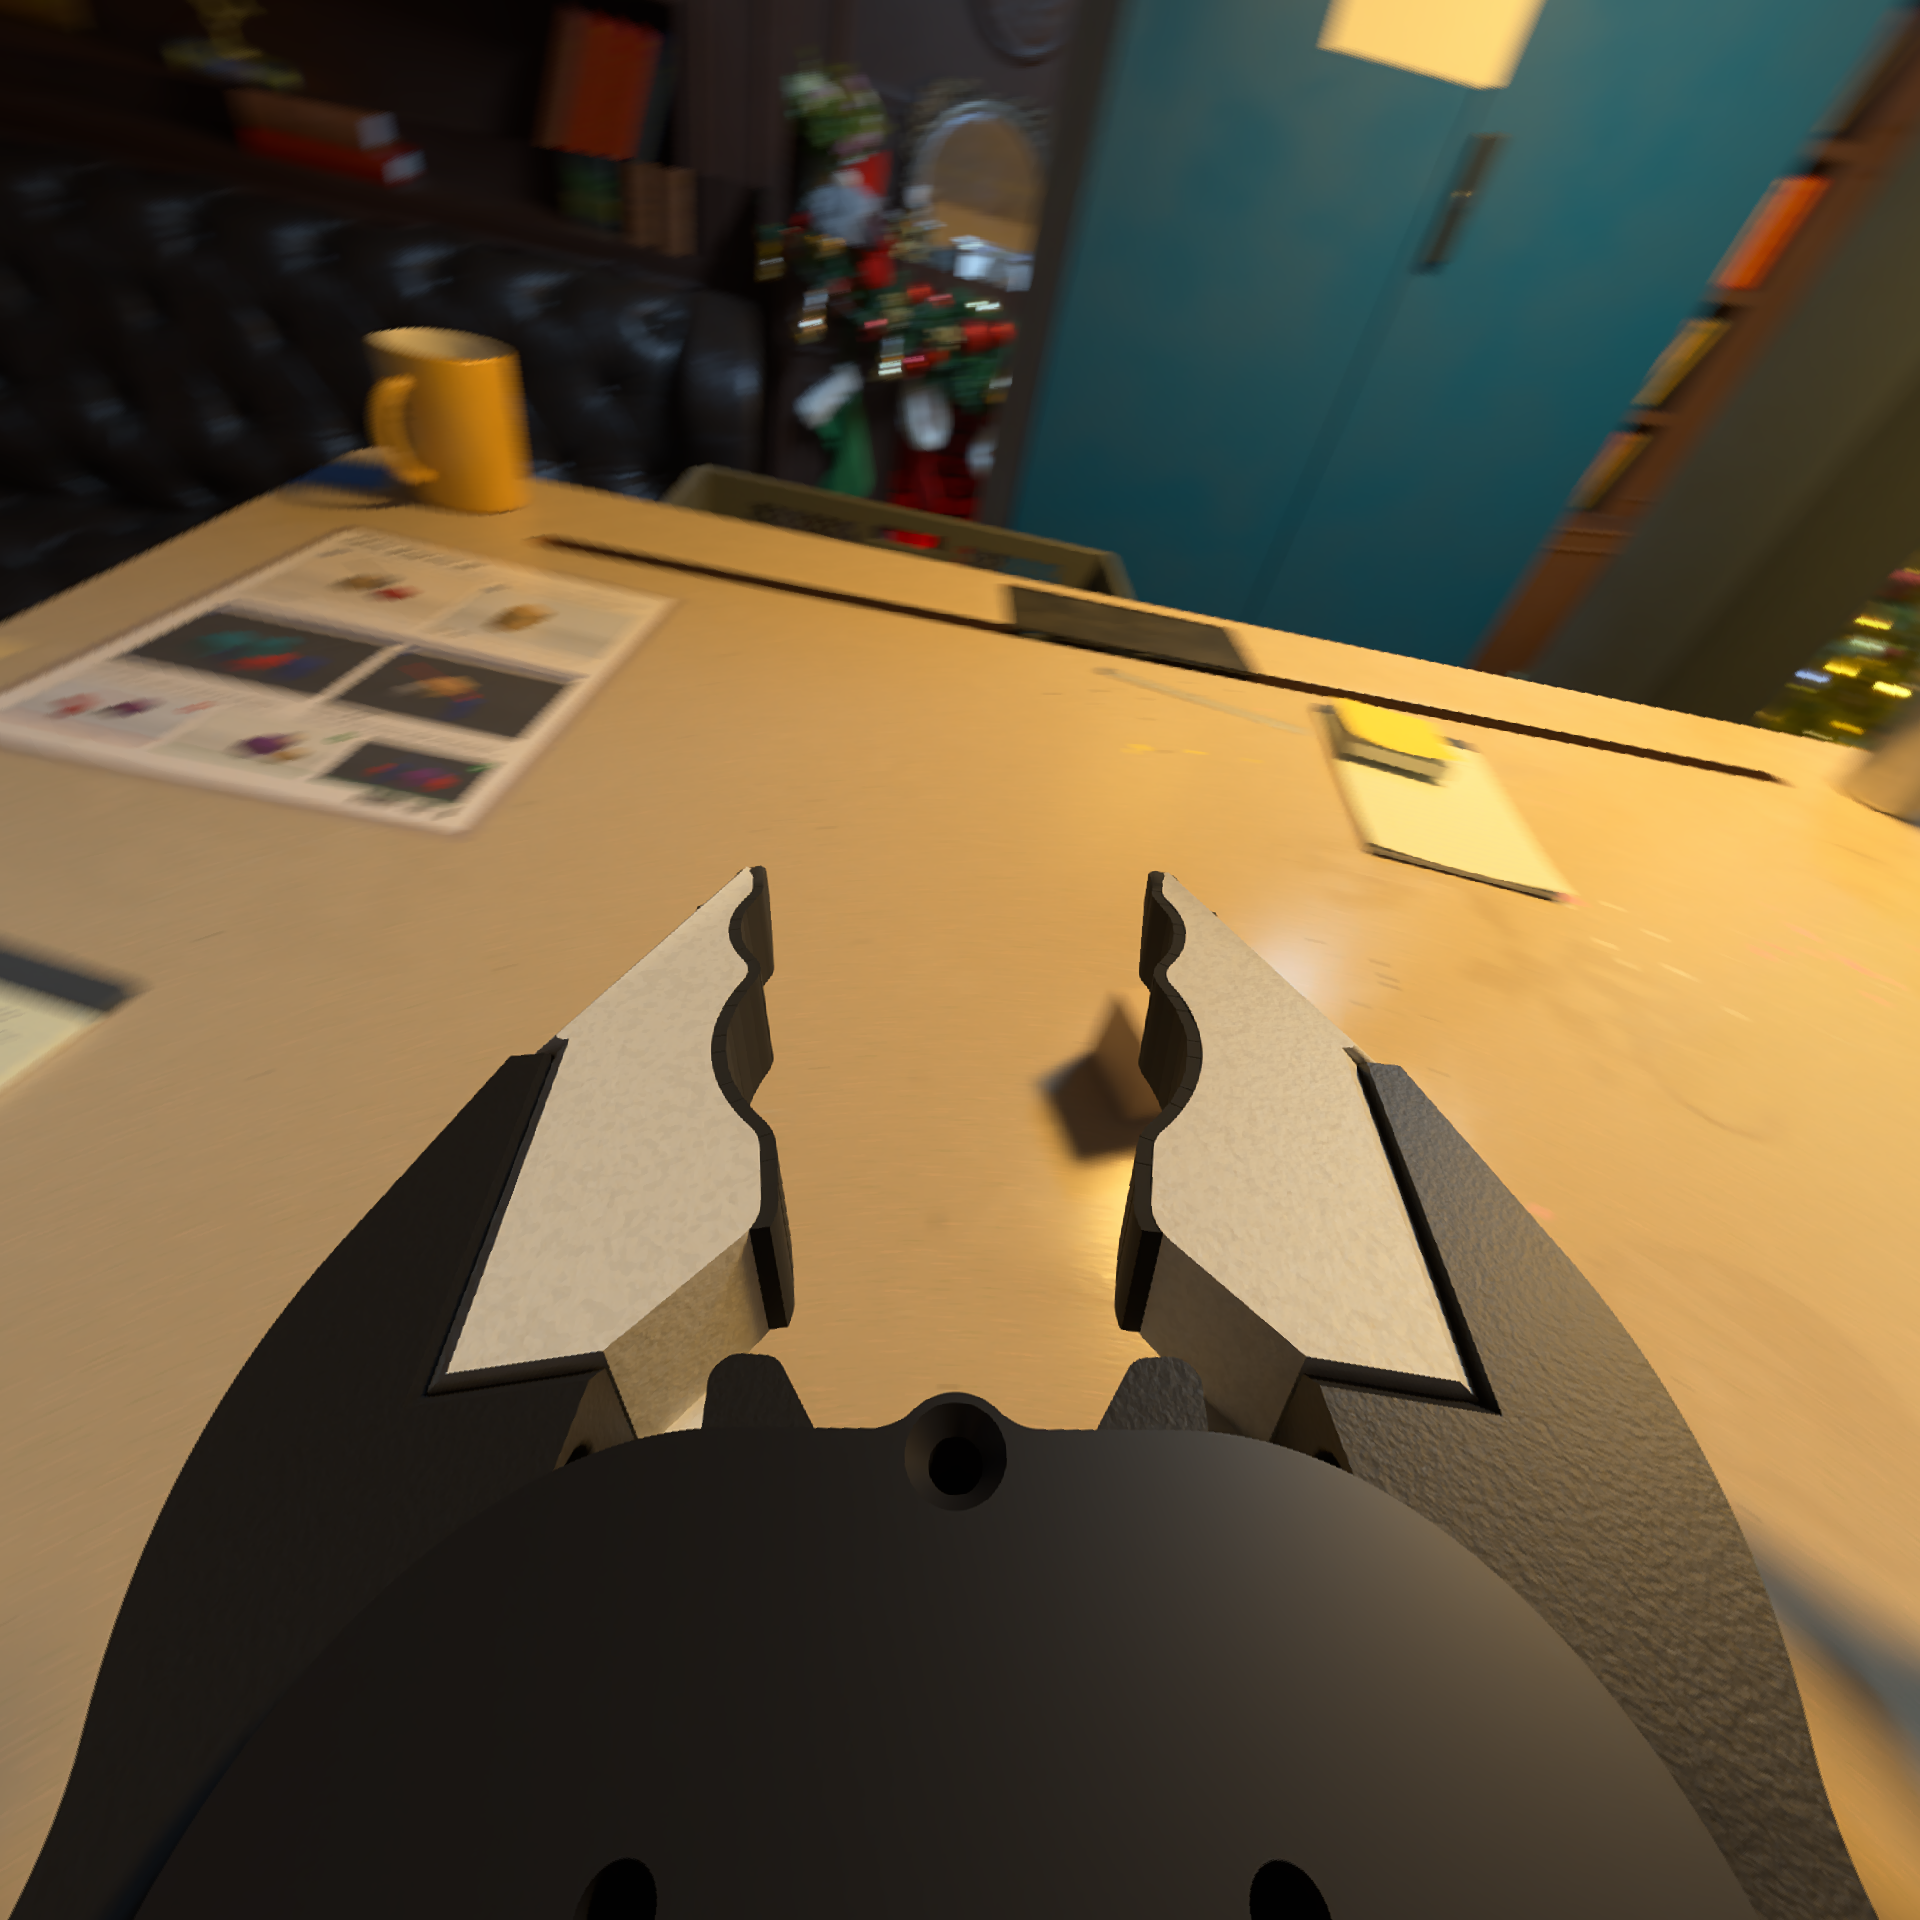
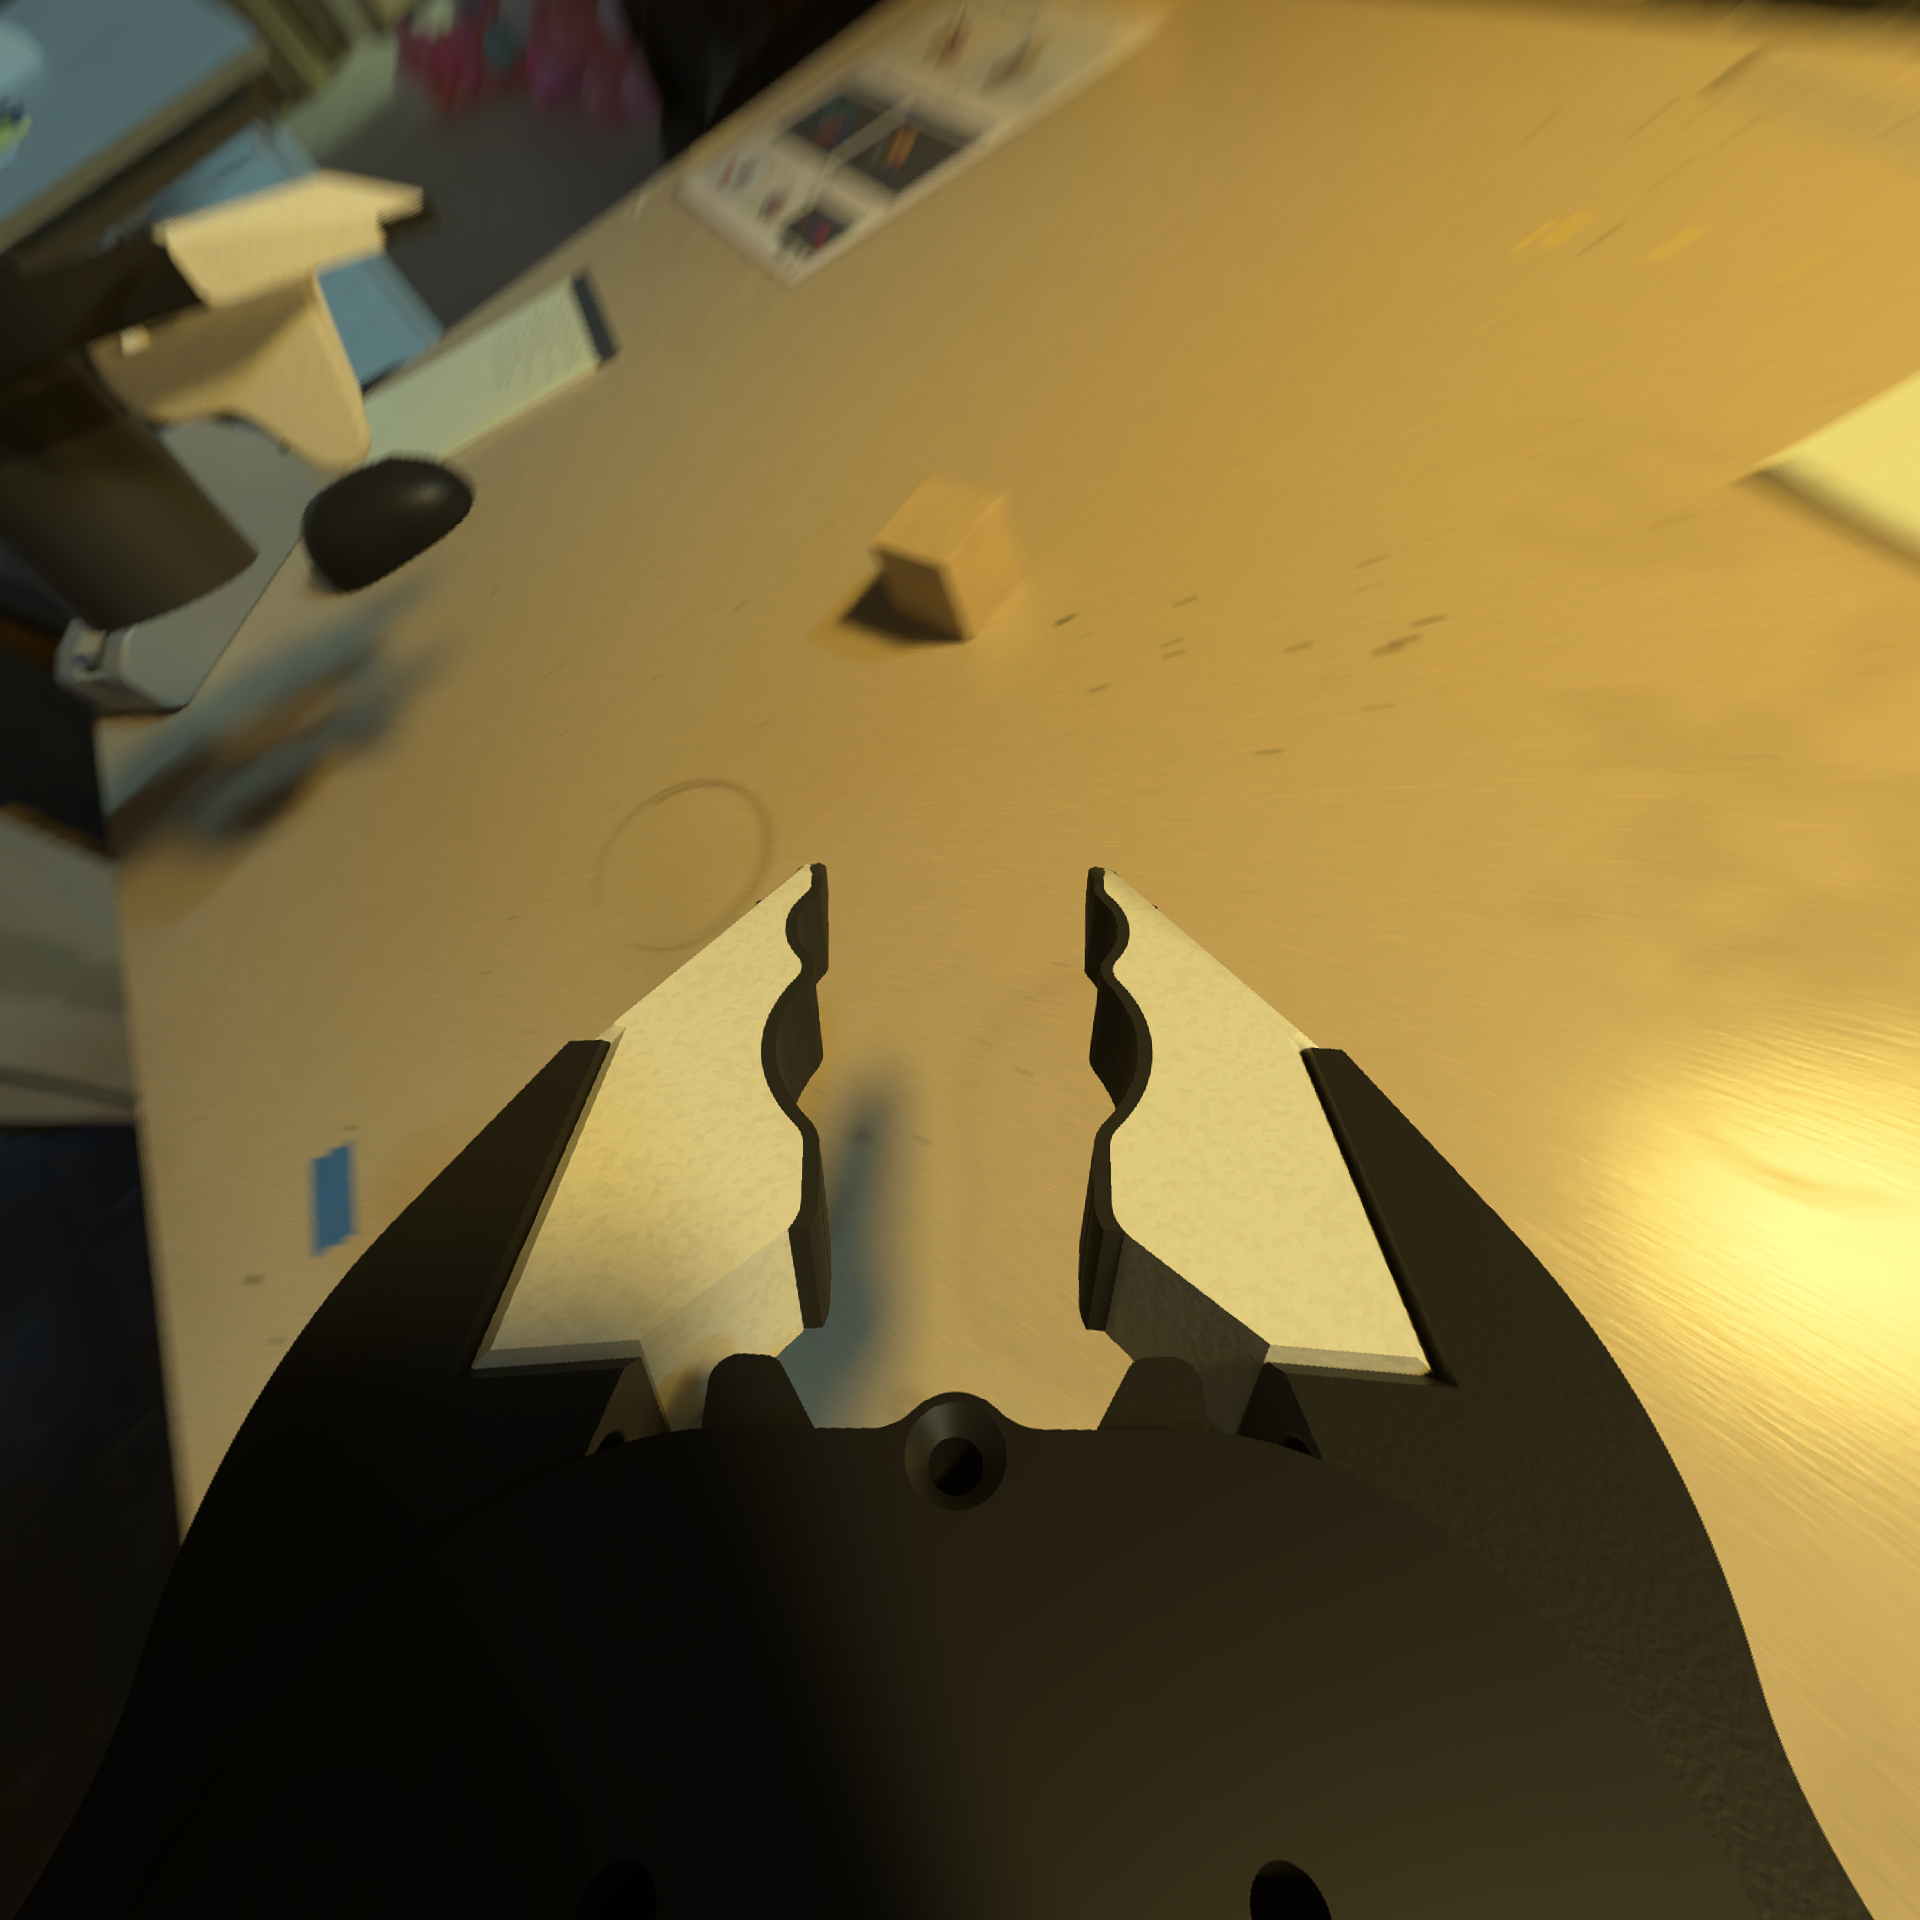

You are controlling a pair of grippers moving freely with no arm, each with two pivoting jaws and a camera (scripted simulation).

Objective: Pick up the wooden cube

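Between the fingers of the right tool only bare tabletop was seen; the jaws stood parted, nothing held. The wooden cube was noted resting on the tabletop well ahead, roughly on the tool's line. The left tool was likewise spread and empty, with the cube glimpsed low beside its right finger, partly hidden. The step was judged to be the approach. A forward, downward advance straddling the cube was judged necessary before closing.
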